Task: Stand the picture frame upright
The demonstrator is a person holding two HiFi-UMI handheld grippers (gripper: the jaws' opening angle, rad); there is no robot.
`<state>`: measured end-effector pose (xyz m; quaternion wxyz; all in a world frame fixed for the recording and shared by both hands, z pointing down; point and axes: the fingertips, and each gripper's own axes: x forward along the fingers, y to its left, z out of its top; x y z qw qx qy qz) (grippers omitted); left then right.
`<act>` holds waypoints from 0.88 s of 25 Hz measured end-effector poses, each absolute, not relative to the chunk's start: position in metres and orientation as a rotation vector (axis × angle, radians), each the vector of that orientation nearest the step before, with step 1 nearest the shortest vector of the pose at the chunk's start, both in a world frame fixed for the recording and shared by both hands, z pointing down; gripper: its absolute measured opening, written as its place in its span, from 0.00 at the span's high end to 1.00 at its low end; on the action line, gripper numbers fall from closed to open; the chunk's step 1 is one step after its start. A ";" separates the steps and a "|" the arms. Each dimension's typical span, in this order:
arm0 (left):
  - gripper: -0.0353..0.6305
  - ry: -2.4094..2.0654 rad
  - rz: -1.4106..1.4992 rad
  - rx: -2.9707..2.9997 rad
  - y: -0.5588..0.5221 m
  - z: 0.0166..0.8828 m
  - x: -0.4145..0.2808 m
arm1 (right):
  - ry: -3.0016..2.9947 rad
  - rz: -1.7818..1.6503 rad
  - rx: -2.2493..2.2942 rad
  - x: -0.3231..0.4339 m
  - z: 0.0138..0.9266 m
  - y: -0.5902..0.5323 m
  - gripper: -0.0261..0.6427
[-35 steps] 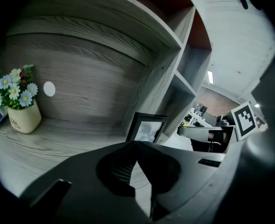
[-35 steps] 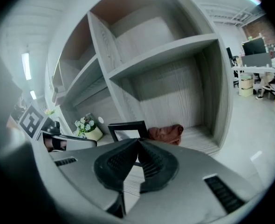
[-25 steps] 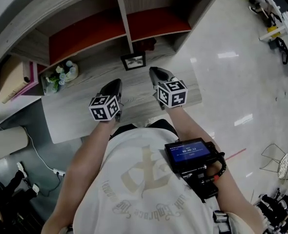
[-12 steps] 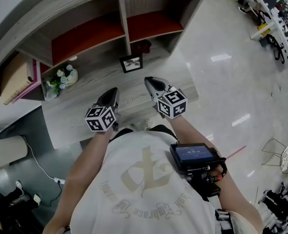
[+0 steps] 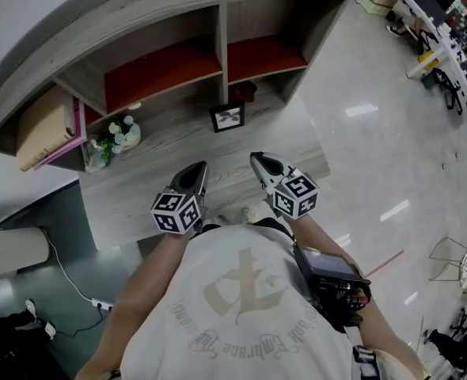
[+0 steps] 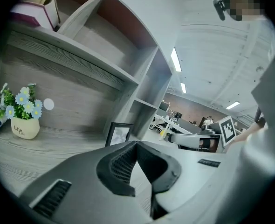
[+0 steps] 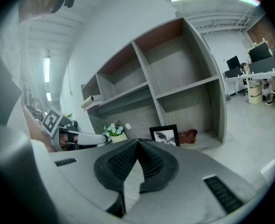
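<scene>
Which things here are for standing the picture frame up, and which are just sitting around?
For the job:
picture frame, already upright on the desk
left gripper, fingers shut, empty
right gripper, fingers shut, empty

Just sitting around:
flower pot
dark red thing behind the frame
tan box

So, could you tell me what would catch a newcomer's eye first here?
The left gripper and right gripper, each with a marker cube, hover shut and empty above the wooden desk. Beyond them a black picture frame stands by the shelf, flowers to its left.
</scene>
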<state>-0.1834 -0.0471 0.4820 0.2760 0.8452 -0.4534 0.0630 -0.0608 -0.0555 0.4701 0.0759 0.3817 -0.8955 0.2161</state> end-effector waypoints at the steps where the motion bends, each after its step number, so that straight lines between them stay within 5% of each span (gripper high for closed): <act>1: 0.94 -1.214 0.169 2.271 -0.044 0.483 -0.185 | -2.683 0.649 1.149 -0.060 0.471 -0.052 0.96; 22: 0.94 -1.152 0.177 2.301 -0.004 0.488 -0.208 | -2.676 0.640 1.155 -0.083 0.475 -0.004 0.95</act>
